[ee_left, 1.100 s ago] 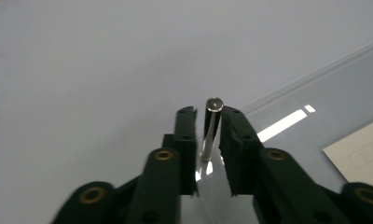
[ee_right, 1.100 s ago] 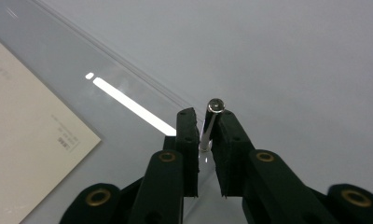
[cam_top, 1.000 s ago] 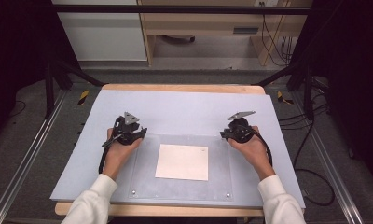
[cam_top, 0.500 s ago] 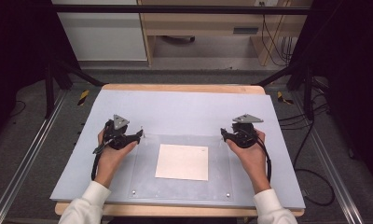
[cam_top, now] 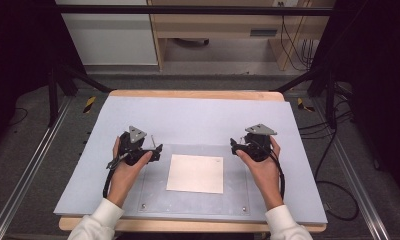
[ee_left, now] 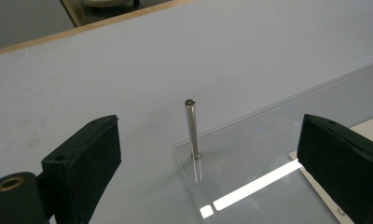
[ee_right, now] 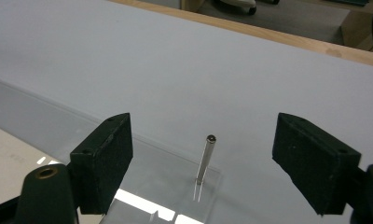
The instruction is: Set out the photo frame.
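A clear acrylic plate [cam_top: 154, 196] lies on a grey-blue mat [cam_top: 188, 115], with a white sheet of paper [cam_top: 195, 173] on its middle. A thin metal pin [ee_left: 192, 130] stands upright at the plate's far left corner. It is ahead of my left gripper [ee_left: 208, 163] and in line with the gap between its jaws, untouched. A second pin [ee_right: 205, 158] stands at the far right corner, likewise in front of my right gripper [ee_right: 208, 161]. Both grippers' jaws have just been opening and stand open with nothing pressed between them. From above, left gripper [cam_top: 155, 148] and right gripper [cam_top: 234, 145] face each other.
The mat covers a wooden table [cam_top: 188, 93] whose edge shows at the back. Small screws [cam_top: 144, 205] sit in the plate's near corners. Metal frame rails [cam_top: 33, 165] run along both sides, and cables [cam_top: 333, 185] lie on the floor at the right.
Both pairs of jaws stand wider apart than a second ago. Both hands swung a little outward, then came back in beside the plate's far corners.
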A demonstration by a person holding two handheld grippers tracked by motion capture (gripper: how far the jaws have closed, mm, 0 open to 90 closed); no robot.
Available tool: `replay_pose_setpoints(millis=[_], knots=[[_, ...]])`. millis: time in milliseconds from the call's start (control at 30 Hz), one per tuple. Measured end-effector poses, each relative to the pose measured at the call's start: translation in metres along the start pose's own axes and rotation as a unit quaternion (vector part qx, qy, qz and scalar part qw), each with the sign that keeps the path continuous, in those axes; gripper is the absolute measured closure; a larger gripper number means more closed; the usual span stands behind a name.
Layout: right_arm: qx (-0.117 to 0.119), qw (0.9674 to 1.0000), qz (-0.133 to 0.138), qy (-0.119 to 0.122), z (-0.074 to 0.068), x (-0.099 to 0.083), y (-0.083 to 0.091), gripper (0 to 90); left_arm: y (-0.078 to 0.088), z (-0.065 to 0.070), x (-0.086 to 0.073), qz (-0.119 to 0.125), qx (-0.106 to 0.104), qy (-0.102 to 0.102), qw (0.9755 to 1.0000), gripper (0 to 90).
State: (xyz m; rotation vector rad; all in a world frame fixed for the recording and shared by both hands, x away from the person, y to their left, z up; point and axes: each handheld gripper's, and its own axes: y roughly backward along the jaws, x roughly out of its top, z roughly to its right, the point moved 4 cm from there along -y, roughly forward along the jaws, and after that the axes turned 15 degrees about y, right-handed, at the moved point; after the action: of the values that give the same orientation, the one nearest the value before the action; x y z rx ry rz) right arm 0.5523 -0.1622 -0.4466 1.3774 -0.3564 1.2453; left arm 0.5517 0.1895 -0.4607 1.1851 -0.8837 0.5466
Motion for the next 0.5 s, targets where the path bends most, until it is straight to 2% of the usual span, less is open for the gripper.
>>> replay_pose_setpoints(millis=[100,167,200,267,300,333,367,400,500], knots=[[-0.004,0.9999,-0.01,0.011,-0.003,-0.002,-0.003,29.1,-0.001,0.004,-0.002,0.002,0.003,-0.009,1.0,10.3],[-0.005,0.9998,-0.012,0.015,-0.005,-0.003,-0.005,31.4,-0.001,0.004,-0.002,0.004,0.004,-0.01,0.9999,12.3],[-0.007,0.9996,-0.014,0.023,-0.006,-0.004,-0.007,38.2,-0.001,0.004,-0.002,0.004,0.006,-0.008,0.9999,20.3],[-0.012,0.9994,-0.015,0.03,-0.006,-0.004,-0.008,45.9,-0.001,0.003,-0.003,0.003,0.007,-0.006,1.0,26.0],[-0.012,0.9994,-0.015,0.03,-0.006,-0.004,-0.008,45.9,-0.001,0.003,-0.003,0.003,0.007,-0.006,1.0,30.0],[-0.01,0.9995,-0.014,0.027,-0.007,-0.004,-0.01,50.6,-0.001,0.002,-0.003,0.009,0.007,-0.001,0.9999,32.4],[-0.01,0.9995,-0.014,0.027,-0.007,-0.004,-0.01,50.6,-0.001,0.002,-0.003,0.009,0.007,-0.001,0.9999,34.8],[-0.014,0.9993,-0.015,0.03,-0.007,-0.005,-0.012,54.5,-0.002,0.001,-0.004,0.011,0.009,-0.002,0.9999,37.3],[-0.013,0.9991,-0.017,0.038,-0.008,-0.006,-0.012,58.6,-0.003,-0.001,-0.004,0.015,0.012,0.003,0.9998,41.2]])
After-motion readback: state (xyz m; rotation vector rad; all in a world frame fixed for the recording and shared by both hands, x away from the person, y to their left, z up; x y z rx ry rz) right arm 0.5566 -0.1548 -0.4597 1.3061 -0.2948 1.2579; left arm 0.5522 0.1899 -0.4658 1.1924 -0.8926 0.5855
